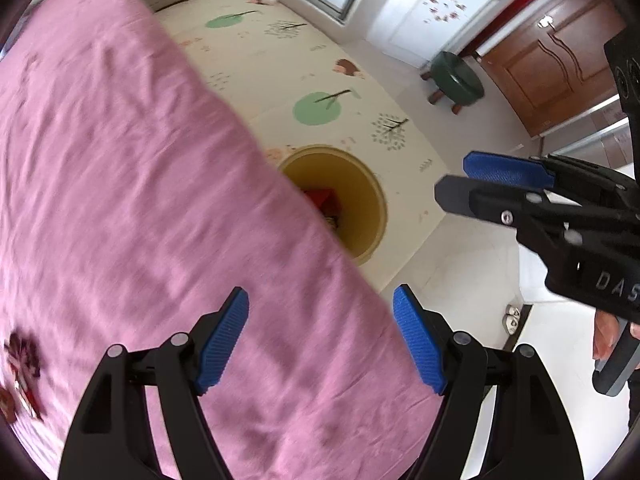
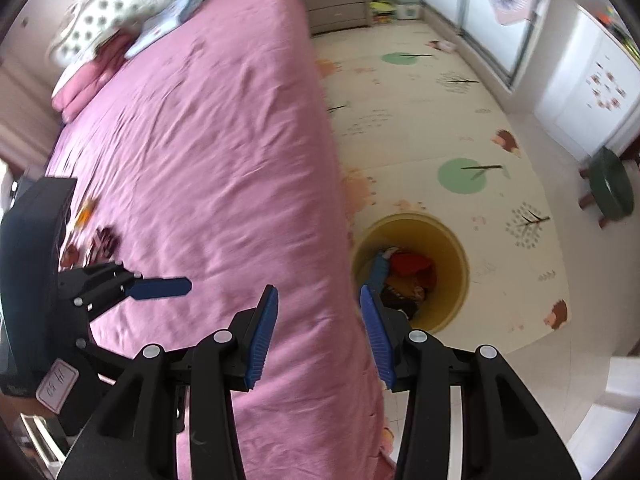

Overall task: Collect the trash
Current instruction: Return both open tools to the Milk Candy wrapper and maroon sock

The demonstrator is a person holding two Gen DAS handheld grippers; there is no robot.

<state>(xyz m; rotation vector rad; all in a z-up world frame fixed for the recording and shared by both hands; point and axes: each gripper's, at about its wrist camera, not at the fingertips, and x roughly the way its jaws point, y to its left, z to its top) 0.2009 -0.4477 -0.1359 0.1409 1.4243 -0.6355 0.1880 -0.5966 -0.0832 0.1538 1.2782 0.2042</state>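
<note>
Blue ribbed pads of the left gripper [image 1: 321, 340] stand wide apart at the bottom of its view, holding nothing, over the wrinkled pink bedsheet [image 1: 140, 200]. At lower left of that frame lie dark crumpled wrappers [image 1: 20, 376], blurred. They look light, soft and crinkly, so pinching a raised fold should work best. Nothing sits in the right gripper [image 2: 318, 334], also spread open. Right of centre in its view, the round yellow bin [image 2: 456, 256] on the floor already holds trash.
</note>
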